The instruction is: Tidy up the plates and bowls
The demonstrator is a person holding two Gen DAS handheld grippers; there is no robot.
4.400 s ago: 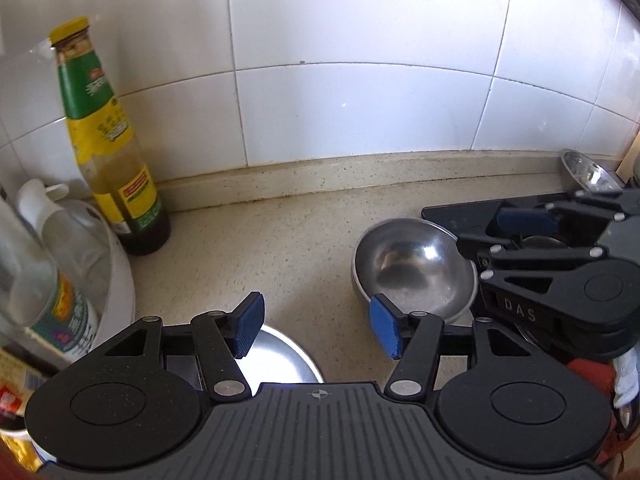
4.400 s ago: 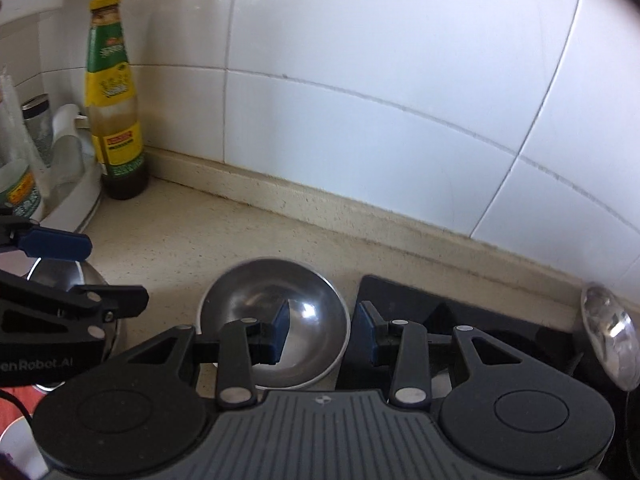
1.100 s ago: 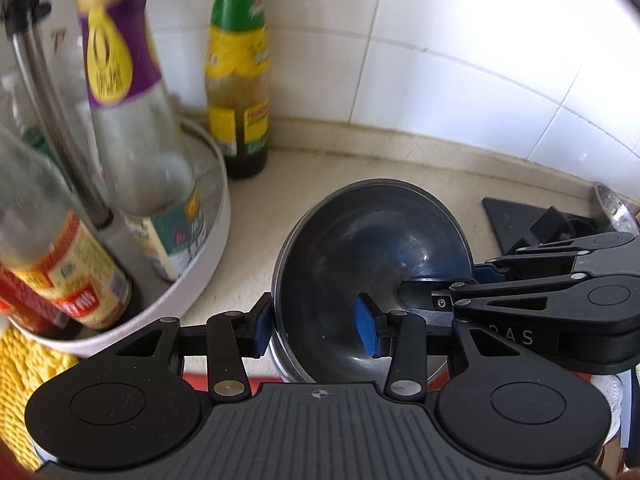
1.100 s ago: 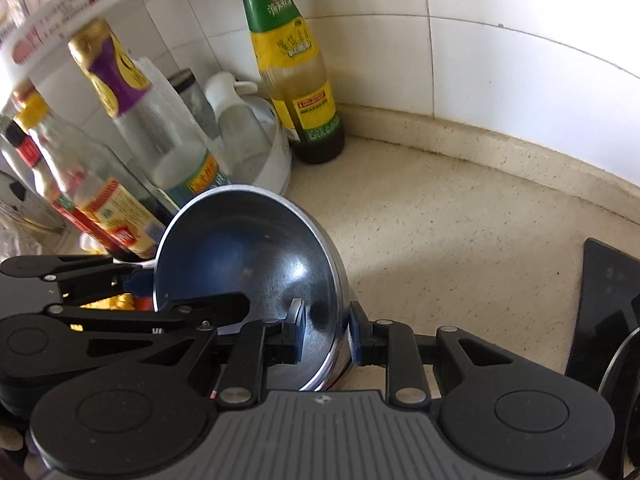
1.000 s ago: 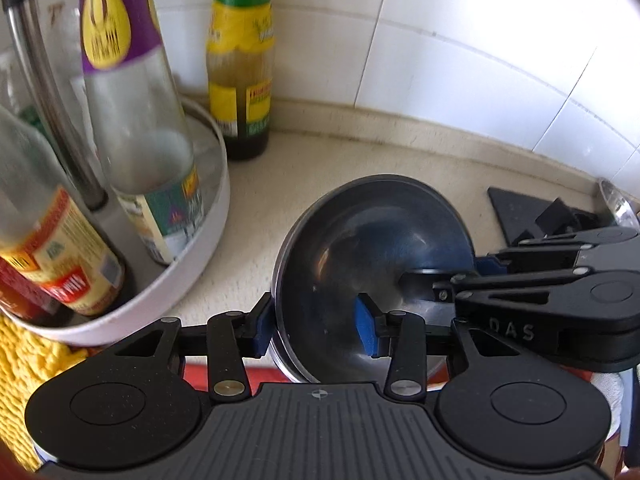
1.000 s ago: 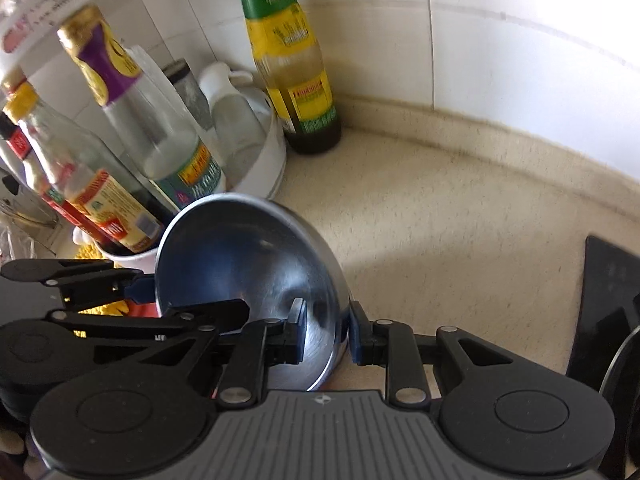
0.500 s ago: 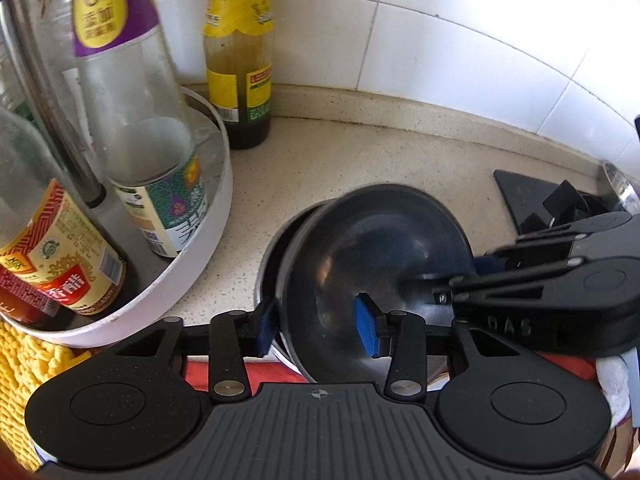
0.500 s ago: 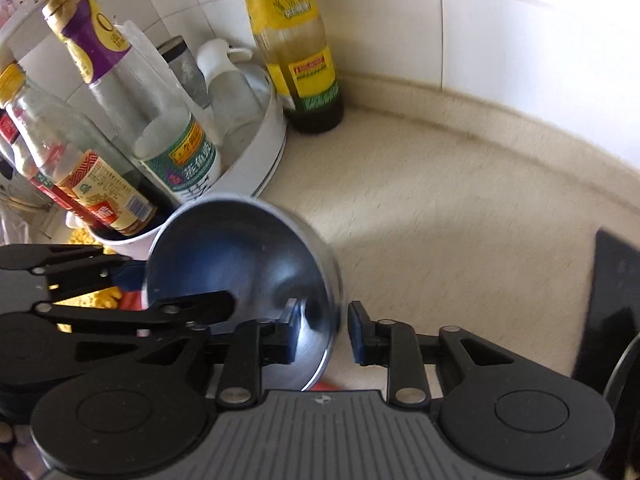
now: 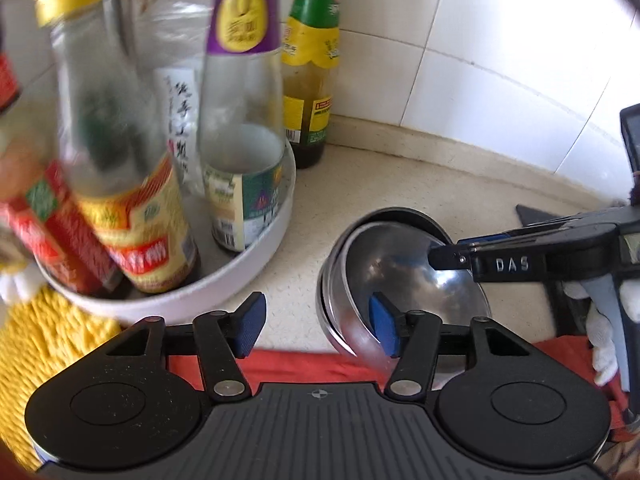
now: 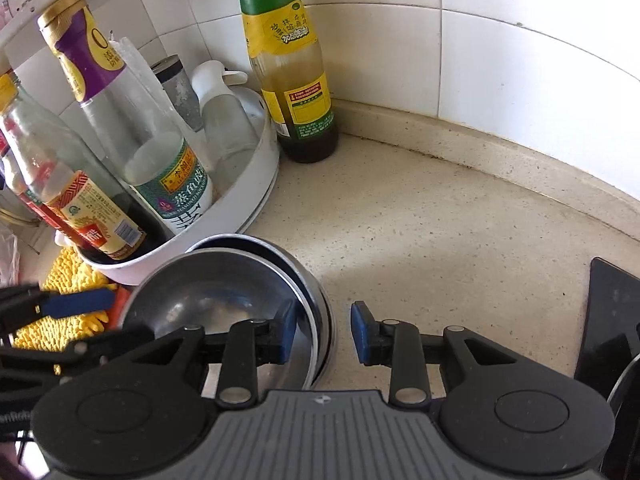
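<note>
Releasing top steel bowl [image 10: 216,292] nested in lower bowl [image 10: 316,292]; left gripper [image 9: 316,324] and right gripper [image 10: 323,332] spreading, pads off rim. Next: withdraw both clear.

Bottles [image 9: 120,200] in the white tray [image 9: 256,256] are motion-blurred in the left view, labels unreadable. Lower bowl [image 10: 316,300] mostly hidden under the upper bowl [image 10: 216,292]. Black stove panel [image 10: 612,312] is cut by the right edge.

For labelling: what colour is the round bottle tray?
White tray; clearest in the right wrist view.
</note>
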